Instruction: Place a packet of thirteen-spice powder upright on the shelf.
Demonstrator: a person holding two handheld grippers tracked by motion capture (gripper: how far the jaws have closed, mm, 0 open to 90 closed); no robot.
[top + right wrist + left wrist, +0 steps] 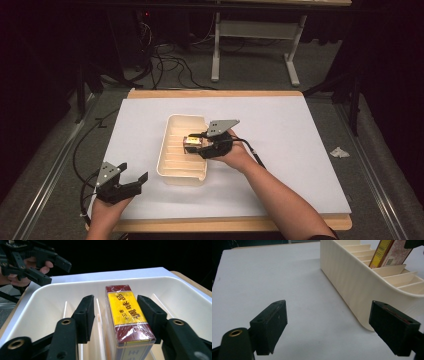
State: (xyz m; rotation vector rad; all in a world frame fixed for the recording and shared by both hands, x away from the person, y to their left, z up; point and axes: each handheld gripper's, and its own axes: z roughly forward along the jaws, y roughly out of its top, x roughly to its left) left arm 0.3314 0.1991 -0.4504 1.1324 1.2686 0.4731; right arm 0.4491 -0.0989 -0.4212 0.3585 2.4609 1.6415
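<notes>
1. While the box (127, 322) stands between the jaws of the right tongs (116, 315), the relation that counts is the gap: the right jaw lies against the box's side, and the left jaw stands off from it with a divider showing in between, so these tongs are parted and no squeeze on the box can be seen
2. Seen along the right tongs, the box's long axis runs straight ahead of them, away from the hand, with its yellow label face up and its near end lowest in the view
3. From the high view the box (192, 143) sits inside the cream tray (172, 172), in one of the middle slots, directly ahead of the right tongs' (200, 146) tips
4. In the left tongs' view the box (390, 252) leans in its slot, tilted rather than upright, well ahead and to the right
5. Left tongs (134, 172) gape wide and empty over the bench (280, 150), just beside the tray's near left corner and apart from it
6. Nearer by far is the right hand; my judgement is that any next move on the box belongs to it
</notes>
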